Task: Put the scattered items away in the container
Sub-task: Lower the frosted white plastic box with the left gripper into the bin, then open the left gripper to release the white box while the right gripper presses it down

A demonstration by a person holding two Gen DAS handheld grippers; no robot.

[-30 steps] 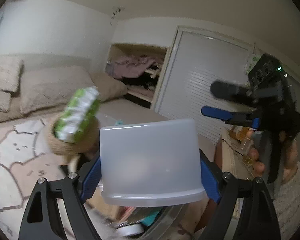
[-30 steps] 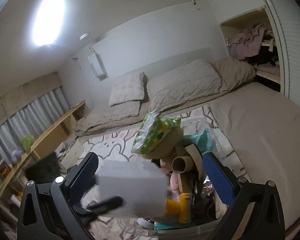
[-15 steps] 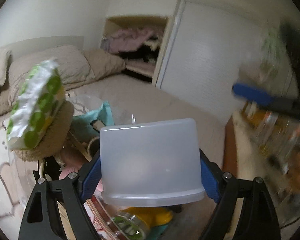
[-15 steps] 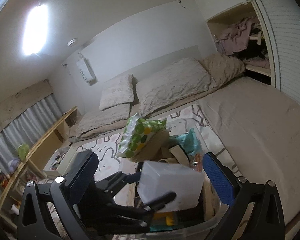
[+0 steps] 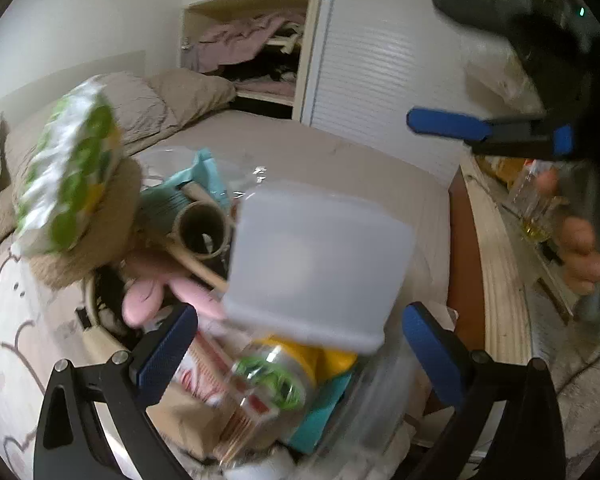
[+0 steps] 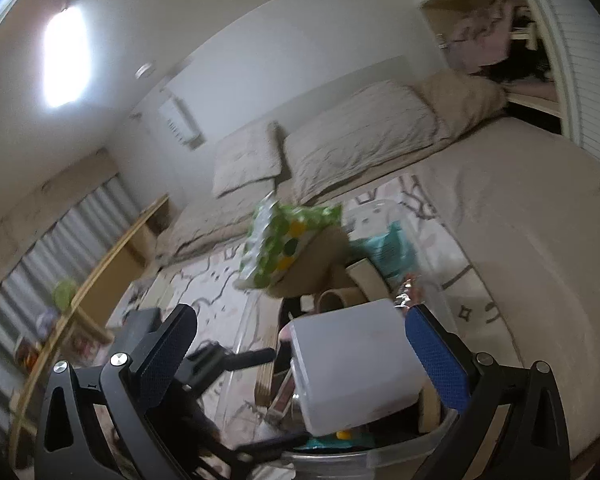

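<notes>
Left wrist view: looked down close over the clear bin (image 5: 384, 384) of clutter, facing the far closet (image 5: 256, 52).
Right wrist view: sat near the same bin (image 6: 432, 440), facing the bed's far pillows (image 6: 356, 136) and left-side curtains (image 6: 40, 248).
Shared: frosted tub (image 5: 320, 260) (image 6: 352, 364), green-dotted packet (image 5: 68, 176) (image 6: 284, 244), bed, closet; each view caught the other gripper.

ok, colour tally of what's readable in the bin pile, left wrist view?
White/translucent: 1, plastic tub
Green-and-white: 1, spotted packet
Pink: 1, soft toy
Brown: 1, cardboard tube
Teal: 1, pack
Total: 5; the rest is too blurred.
</notes>
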